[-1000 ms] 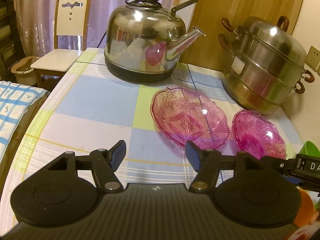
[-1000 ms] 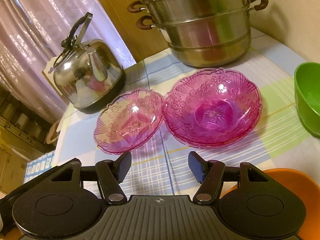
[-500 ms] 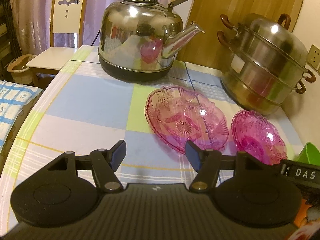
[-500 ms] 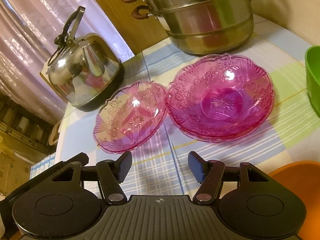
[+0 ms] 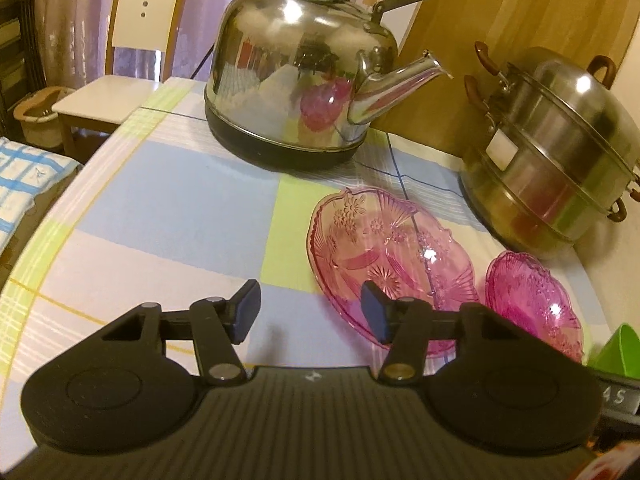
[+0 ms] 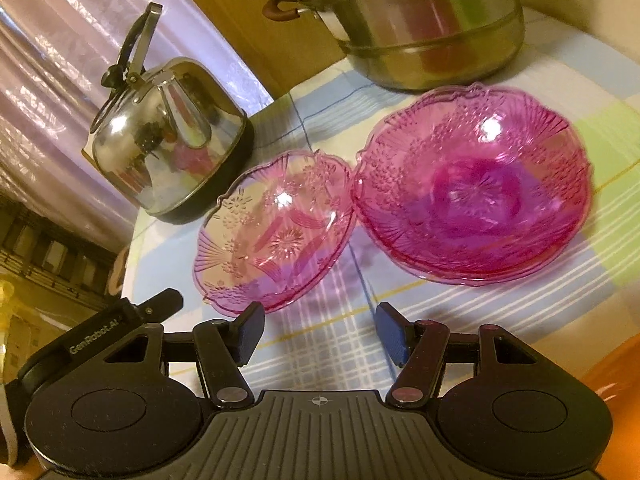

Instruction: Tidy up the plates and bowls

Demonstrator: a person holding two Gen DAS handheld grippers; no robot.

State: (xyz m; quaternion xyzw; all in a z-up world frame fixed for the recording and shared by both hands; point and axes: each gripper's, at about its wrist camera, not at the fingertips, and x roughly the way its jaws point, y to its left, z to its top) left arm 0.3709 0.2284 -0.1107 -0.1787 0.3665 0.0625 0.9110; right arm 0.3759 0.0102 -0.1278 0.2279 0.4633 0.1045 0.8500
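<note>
A pale pink glass plate (image 5: 384, 248) lies on the checked tablecloth; it also shows in the right wrist view (image 6: 276, 228). Beside it on the right sits a darker pink glass bowl (image 5: 532, 300), which looks like a stack of two in the right wrist view (image 6: 476, 192). My left gripper (image 5: 310, 312) is open and empty, its right finger over the plate's near rim. My right gripper (image 6: 320, 334) is open and empty, just short of the plate and the bowl.
A steel kettle (image 5: 304, 76) stands at the back, a steel steamer pot (image 5: 556, 152) at the back right. A green bowl (image 5: 616, 348) and an orange dish (image 6: 616, 364) sit near the right edge. A white chair (image 5: 132, 56) stands beyond the table's left edge (image 5: 44, 216).
Both grippers have moved forward towards the pink dishes, which look larger now. The left view has shifted left and closer to the kettle. Nothing was grasped.
</note>
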